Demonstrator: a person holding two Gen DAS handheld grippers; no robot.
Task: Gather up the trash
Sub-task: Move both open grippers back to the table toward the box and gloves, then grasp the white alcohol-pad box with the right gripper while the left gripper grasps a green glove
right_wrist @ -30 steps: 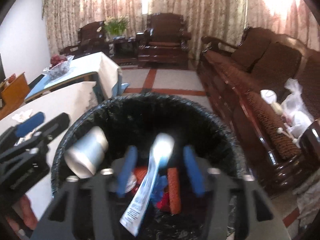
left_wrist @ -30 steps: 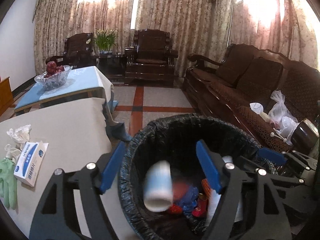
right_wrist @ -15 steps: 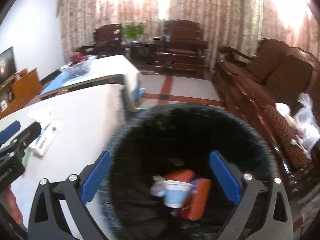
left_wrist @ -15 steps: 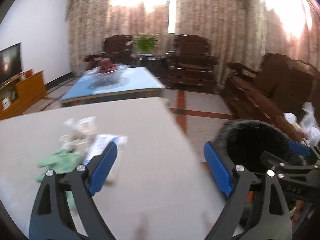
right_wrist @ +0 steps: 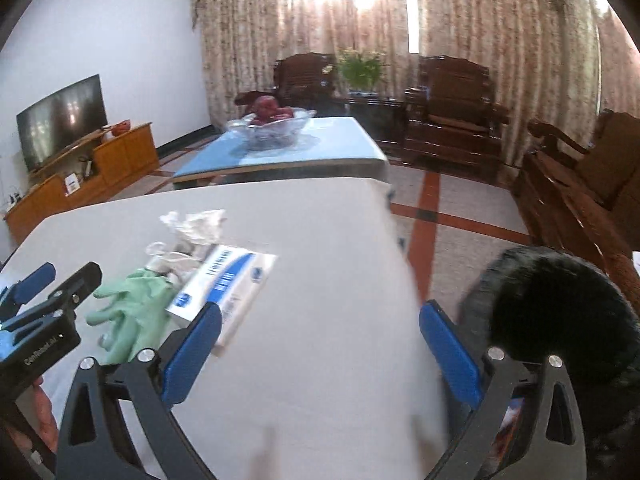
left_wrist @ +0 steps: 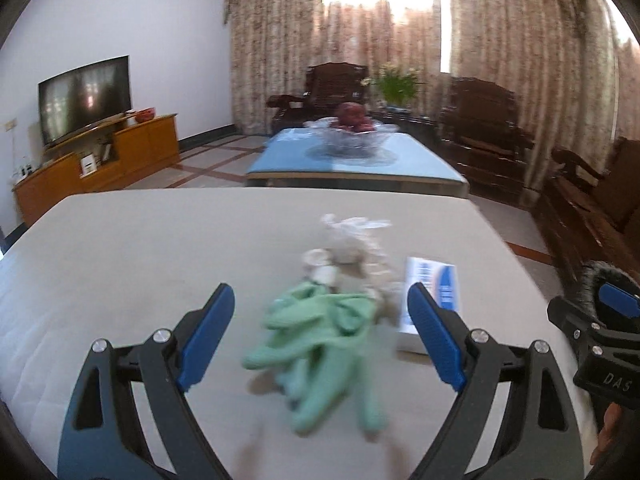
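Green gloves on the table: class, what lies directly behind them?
Behind the green gloves lies crumpled white trash, partly blurred, with a blue-and-white packet beside it. What the gloves cover on the table cannot be seen.

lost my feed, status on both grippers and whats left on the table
Left gripper open, empty, over green gloves. Right gripper open, empty. Blue-white box, crumpled wrappers remain. Nothing blocking.
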